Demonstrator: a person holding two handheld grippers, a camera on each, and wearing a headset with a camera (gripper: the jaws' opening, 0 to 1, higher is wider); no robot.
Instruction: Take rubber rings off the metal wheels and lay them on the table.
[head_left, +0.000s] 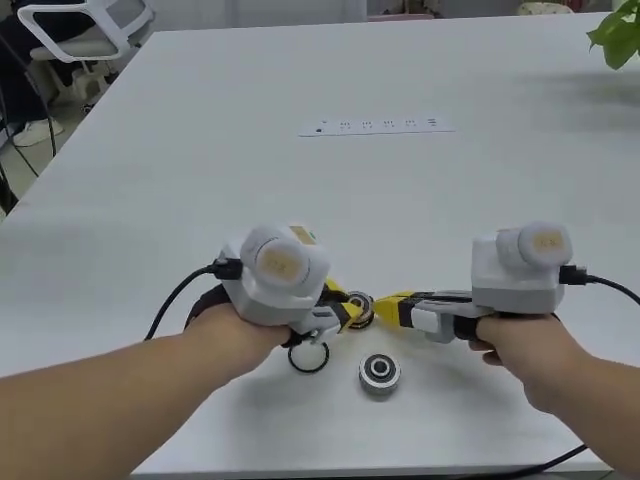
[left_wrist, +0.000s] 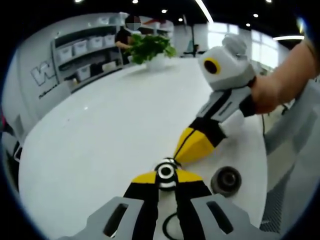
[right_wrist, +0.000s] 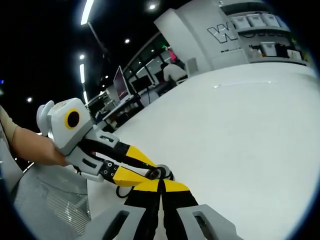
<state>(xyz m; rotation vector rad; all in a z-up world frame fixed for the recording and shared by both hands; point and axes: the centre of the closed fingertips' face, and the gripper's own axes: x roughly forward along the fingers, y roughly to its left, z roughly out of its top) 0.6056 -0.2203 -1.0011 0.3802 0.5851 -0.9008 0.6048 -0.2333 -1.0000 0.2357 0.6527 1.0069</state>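
Yellow-jawed, grips wheel (left_wrist: 166, 171) in left gripper (left_wrist: 166, 177) at lower centre, touches it with shut jaws of right gripper (right_wrist: 161, 183); ring (head_left: 308, 357) lying just below.

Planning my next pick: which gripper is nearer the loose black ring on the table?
Left. The left gripper hangs just over the black ring; the right gripper is farther off, beyond the held wheel.
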